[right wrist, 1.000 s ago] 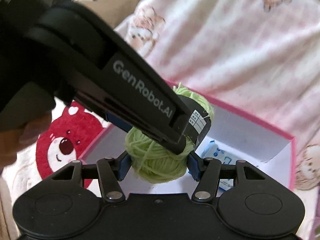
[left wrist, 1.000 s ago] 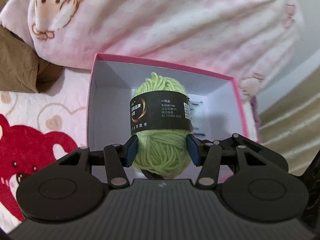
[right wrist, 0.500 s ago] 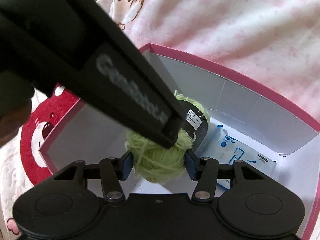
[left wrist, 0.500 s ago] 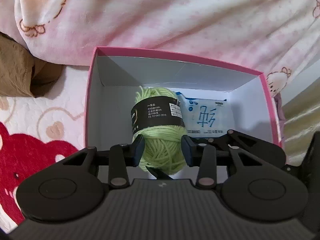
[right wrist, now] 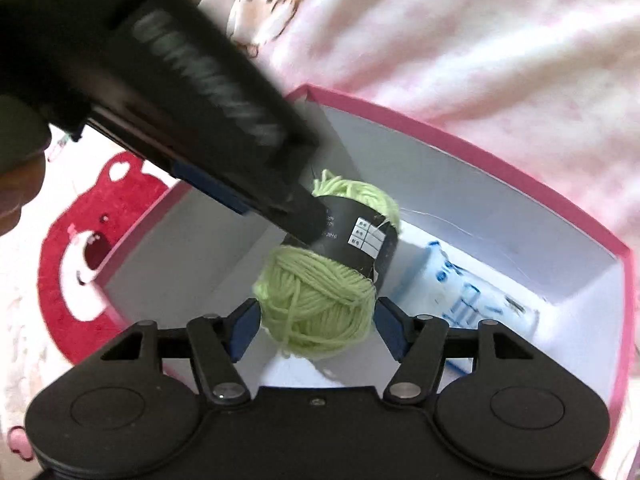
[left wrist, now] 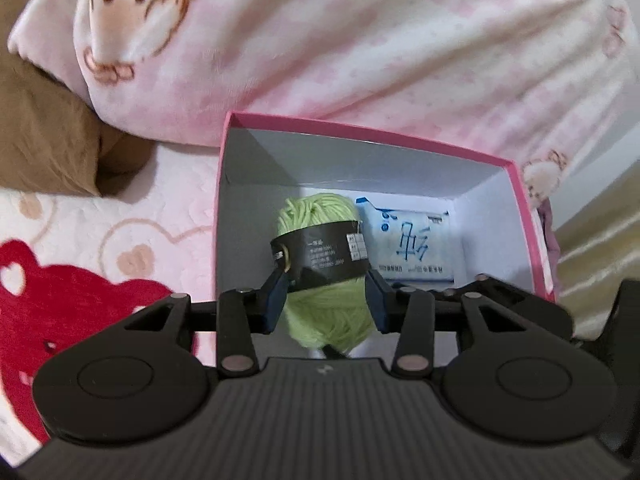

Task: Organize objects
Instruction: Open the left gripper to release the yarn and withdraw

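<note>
Nearest the lens in each wrist view sits the green yarn ball (left wrist: 326, 280), hanging between both tools at once, down inside the open pink box (left wrist: 360, 132). In my judgement the placing step is almost over: the yarn is already within the box walls and needs only to be let go and both tools drawn out. Whether it rests on the box floor I cannot tell, since its underside is hidden.

The left tool (left wrist: 326, 300) has its blue pads against the sides of the yarn at the lower edge of the black paper band (left wrist: 320, 258), so it is grasping the ball; its jaws have just been easing apart a little, with the yarn between them. The right tool (right wrist: 316, 322) straddles the lower end of the same ball, and its jaws have just been opening. A thin gap seems to show at each pad, so I read it as released, with the yarn between the pads but not pinched. In the right wrist view the left tool's finger (right wrist: 208, 120) crosses the picture diagonally and ends on the band.

Just beyond the yarn, to the right of the left tool, a white packet with blue print (left wrist: 408, 248) already lies in the box. Beyond the box is a pink blanket (left wrist: 360, 40), all on a bed cover printed with a red bear (left wrist: 72, 300).
</note>
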The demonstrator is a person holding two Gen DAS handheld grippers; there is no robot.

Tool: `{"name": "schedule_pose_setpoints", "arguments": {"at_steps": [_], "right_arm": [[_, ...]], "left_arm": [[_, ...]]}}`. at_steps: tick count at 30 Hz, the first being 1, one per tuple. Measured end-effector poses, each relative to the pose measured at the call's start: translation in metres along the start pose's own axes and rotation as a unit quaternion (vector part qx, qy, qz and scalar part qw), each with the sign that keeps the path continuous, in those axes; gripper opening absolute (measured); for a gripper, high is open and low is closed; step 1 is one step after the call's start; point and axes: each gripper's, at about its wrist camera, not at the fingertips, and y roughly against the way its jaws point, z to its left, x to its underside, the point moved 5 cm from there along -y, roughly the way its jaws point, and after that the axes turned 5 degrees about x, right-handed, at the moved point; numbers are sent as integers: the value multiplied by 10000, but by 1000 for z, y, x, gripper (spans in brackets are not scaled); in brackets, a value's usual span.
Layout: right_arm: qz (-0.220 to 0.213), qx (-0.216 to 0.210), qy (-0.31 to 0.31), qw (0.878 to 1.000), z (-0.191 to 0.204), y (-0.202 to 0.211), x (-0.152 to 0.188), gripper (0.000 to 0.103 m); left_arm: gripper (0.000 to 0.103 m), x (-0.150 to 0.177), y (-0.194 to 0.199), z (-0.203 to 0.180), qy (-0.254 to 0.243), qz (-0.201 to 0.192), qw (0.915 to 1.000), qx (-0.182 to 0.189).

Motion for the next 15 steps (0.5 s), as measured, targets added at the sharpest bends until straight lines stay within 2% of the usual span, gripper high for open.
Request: {"name": "schedule_pose_setpoints", "arguments": {"at_steps": [5,6,9,11,15], "right_arm": [[-191,13,-332,9993,-2,49,11,69],[-227,46,-320,9992,-3,69,31,69],[-278,186,-340,9989,-30,96,40,69],[-279,186,-473,9983,-44,119,34,70],[-299,155,-745,9966,-33,149,50,71]], "left_arm": [[51,14,34,-7,-257,69,9996,4],[52,16,40,-9,-301,110,9995,5],[53,25,63,-15,-486,219,9986,-50],[53,32,80,-19,-626,263,9976,-127],[55,47,111,-27,-871,295,9954,-263]]}}
